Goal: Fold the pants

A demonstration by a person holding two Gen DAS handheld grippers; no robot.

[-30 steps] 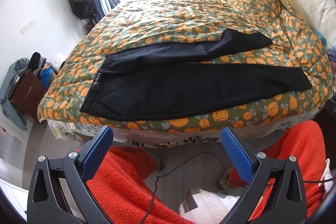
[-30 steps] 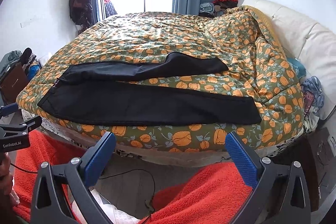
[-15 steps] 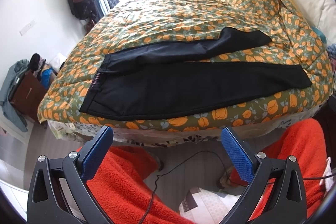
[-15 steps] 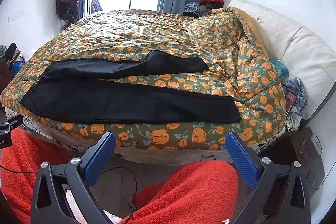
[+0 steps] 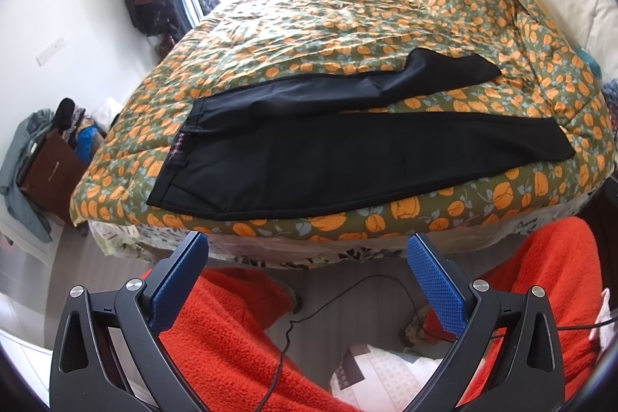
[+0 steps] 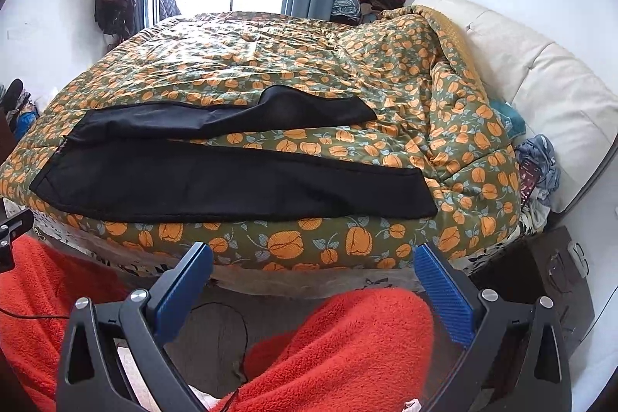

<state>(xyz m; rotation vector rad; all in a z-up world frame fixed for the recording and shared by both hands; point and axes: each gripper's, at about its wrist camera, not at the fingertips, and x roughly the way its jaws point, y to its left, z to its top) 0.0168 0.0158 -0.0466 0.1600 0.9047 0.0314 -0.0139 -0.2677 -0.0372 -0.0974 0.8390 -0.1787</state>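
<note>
Black pants lie flat along the near edge of a bed with an orange-flowered quilt. Their waistband is at the left, and the two legs stretch to the right and spread apart. The far leg bends away from the near one. My left gripper is open and empty, below the bed's edge near the waist end. Also open and empty, my right gripper hangs below the edge by the near leg's cuff.
A person's legs in red fleece stand between me and the bed. A black cable runs over the floor. A brown nightstand with clothes stands at the left, a cream headboard and a dark box at the right.
The right wrist view has swung to the right along the bed, toward the leg cuffs and the headboard. The left gripper has barely moved. The pants lie as before.
</note>
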